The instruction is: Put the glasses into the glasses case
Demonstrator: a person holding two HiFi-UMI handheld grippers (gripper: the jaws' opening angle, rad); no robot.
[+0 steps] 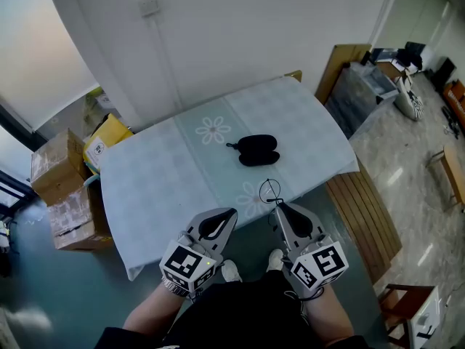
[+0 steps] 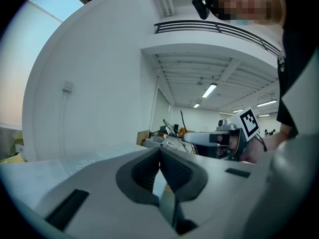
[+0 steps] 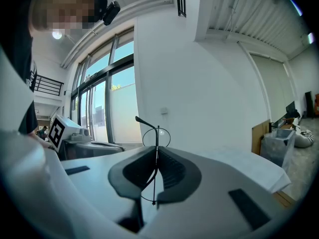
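A black glasses case (image 1: 257, 150) lies shut in the middle of the table (image 1: 167, 173), which wears a pale checked cloth. Thin black-rimmed glasses (image 1: 269, 191) stick up from my right gripper (image 1: 280, 206), which is shut on them near the table's front edge. In the right gripper view the glasses (image 3: 156, 139) stand edge-on between the closed jaws of the right gripper (image 3: 156, 156). My left gripper (image 1: 230, 213) hovers beside it at the front edge, shut with nothing in it; in its own view the left gripper (image 2: 160, 156) shows its jaws pressed together.
Cardboard boxes (image 1: 65, 191) and a yellow box (image 1: 105, 140) stand on the floor left of the table. A wooden slatted bench (image 1: 367, 217) runs along the right side. A white wall (image 1: 240, 27) rises behind the table. The person's feet (image 1: 251, 266) are below the grippers.
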